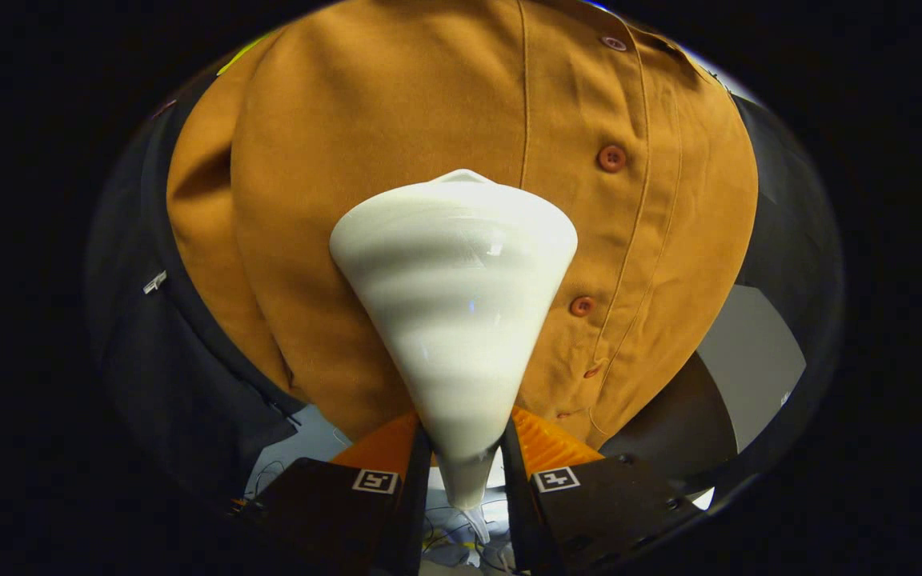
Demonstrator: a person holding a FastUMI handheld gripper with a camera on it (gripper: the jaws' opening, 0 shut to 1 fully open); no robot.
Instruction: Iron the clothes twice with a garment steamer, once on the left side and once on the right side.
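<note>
So from the gripper view, the big thing front and centre is the glossy white cone-shaped garment steamer head (454, 308). Its narrow neck runs down between the two fingers of the gripper (465, 472), and both fingers are pressed against it from either side, so it's clamped tight on the steamer. The wide end of the cone points away from the fingers and sits right up at the mustard-brown button-up shirt (397, 120). Can't honestly tell if the steamer face is touching the cloth or just off it, since the cone itself hides that spot.

The steamer covers a good chunk of the shirt's middle. It sits on the panel to the left of the button placket, beside the row of round brown buttons (611, 158) running down the placket. The lowest buttons are small and kind of smeared, hard to make out. The shirt's top is cut off, so no collar to speak of, and one sleeve hangs down along the left side.

Behind the shirt there's dark fabric on both sides, with a little silvery clip or tag (154, 282) on the left that I can't identify. Off to the lower right is a pale grey surface (749, 360). Below the fingers there's a tangle of thin wires (445, 540), mostly hidden by the gripper body.
</note>
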